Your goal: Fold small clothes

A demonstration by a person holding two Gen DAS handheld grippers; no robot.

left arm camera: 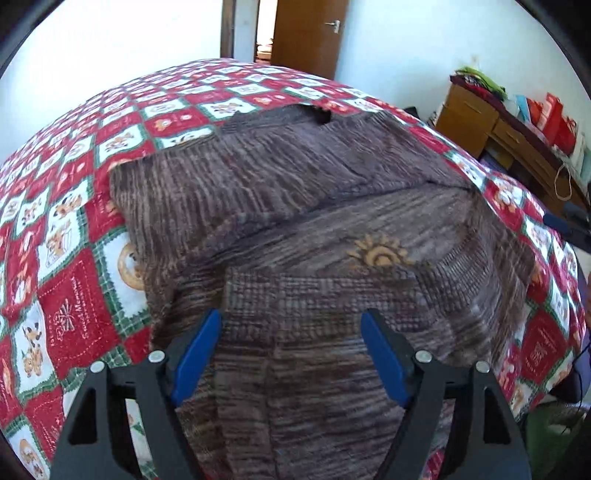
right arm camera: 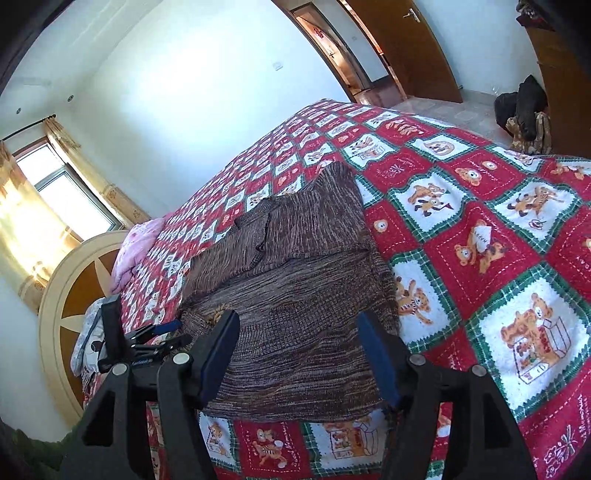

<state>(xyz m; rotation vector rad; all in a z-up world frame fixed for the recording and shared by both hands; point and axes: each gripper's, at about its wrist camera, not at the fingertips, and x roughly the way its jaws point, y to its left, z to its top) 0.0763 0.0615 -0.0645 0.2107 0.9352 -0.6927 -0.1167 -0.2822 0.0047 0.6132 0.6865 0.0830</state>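
A brown knitted sweater (left arm camera: 314,229) with a small orange sun emblem (left arm camera: 376,254) lies partly folded on the bed, sleeves laid over its body. My left gripper (left arm camera: 291,325) is open just above the sweater's near part, holding nothing. In the right wrist view the same sweater (right arm camera: 295,295) lies across the quilt, and my right gripper (right arm camera: 299,328) is open over its near edge, empty. The left gripper (right arm camera: 162,332) shows at the sweater's left side in the right wrist view.
The bed has a red, white and green bear-patterned quilt (right arm camera: 480,240). A pink pillow (right arm camera: 133,254) and a round wooden headboard (right arm camera: 70,295) lie at the left. A wooden desk with bags (left arm camera: 517,133) stands right of the bed. A door (left arm camera: 306,33) is behind.
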